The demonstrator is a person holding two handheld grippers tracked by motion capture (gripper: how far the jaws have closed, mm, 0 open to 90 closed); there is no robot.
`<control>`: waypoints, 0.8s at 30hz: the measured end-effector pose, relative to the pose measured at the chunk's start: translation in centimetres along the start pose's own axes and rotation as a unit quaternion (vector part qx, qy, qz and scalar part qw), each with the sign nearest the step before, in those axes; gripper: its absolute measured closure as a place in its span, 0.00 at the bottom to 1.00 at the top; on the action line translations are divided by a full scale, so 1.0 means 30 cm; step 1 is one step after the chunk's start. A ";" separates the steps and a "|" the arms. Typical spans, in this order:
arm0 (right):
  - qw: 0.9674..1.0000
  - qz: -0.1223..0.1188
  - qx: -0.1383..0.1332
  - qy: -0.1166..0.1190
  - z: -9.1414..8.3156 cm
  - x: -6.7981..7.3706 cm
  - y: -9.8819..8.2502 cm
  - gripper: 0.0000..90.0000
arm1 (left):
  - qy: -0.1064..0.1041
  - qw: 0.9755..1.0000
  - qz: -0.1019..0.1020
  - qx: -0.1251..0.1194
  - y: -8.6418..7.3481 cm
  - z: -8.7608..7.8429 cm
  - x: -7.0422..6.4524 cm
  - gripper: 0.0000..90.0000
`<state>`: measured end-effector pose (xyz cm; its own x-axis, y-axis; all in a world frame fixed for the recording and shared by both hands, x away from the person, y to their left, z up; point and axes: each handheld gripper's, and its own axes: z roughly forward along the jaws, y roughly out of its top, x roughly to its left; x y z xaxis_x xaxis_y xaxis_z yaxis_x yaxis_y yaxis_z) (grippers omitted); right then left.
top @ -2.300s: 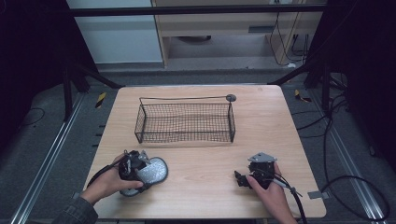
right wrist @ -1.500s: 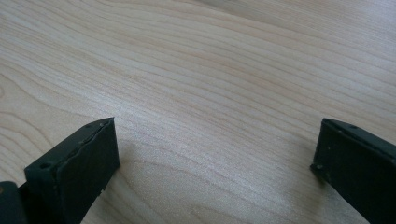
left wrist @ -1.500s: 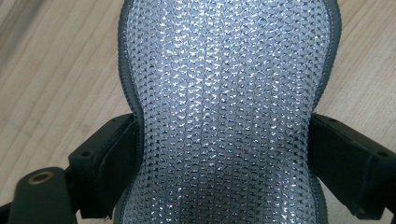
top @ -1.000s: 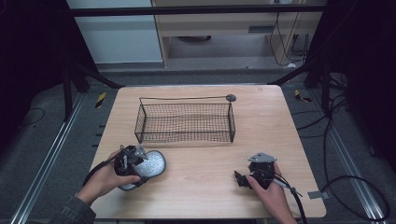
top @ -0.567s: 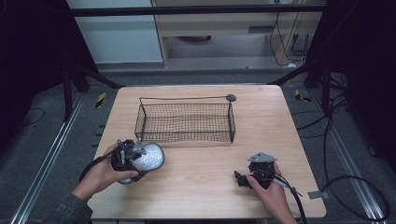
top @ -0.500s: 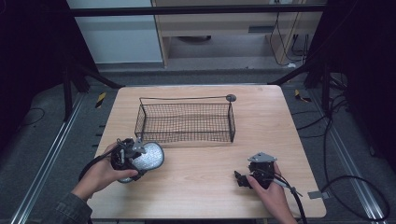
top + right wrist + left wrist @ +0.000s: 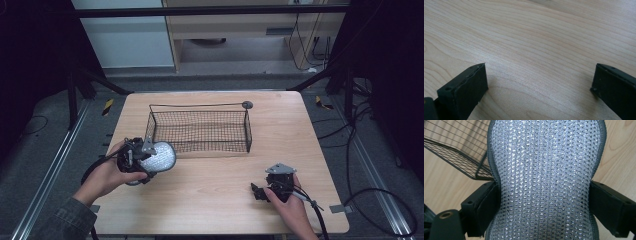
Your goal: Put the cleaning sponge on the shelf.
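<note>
pad [image 7: 544, 180]: silver-white sparkling mesh pattern, edged in grey
basket [image 7: 200, 131]: black wire, woven in a fine grid
table [image 7: 544, 32]: pale wood, streaked with tan grain lines
left gripper [image 7: 544, 202]: black jaws
right gripper [image 7: 539, 87]: black jaws
sleeve [image 7: 65, 222]: grey-green

the room is dim and dark at the edges, but the wooden table [image 7: 210, 200] is evenly lit from above. the silver mesh pad [image 7: 544, 180] glitters with small bright points. the right gripper [image 7: 539, 87] casts soft shadows; its jaws look blurred.
</note>
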<state>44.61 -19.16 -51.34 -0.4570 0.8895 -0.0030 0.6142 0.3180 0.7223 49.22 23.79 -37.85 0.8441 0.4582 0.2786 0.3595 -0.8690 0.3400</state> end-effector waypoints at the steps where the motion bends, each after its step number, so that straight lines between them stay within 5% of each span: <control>1: 1.000 0.000 0.000 0.000 0.000 0.000 0.000 0.00 | 0.003 1.000 0.004 -0.001 0.012 -0.008 0.006 0.13; 24: 1.000 0.000 0.000 0.001 0.001 0.000 0.000 0.00 | 0.055 0.997 0.043 -0.017 0.222 -0.050 0.126 0.13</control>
<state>44.63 -19.15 -51.35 -0.4588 0.8885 -0.0014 0.6137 0.3181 0.7226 54.20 20.00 -33.19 0.8219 0.4009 0.4045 0.2722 -0.9004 0.3393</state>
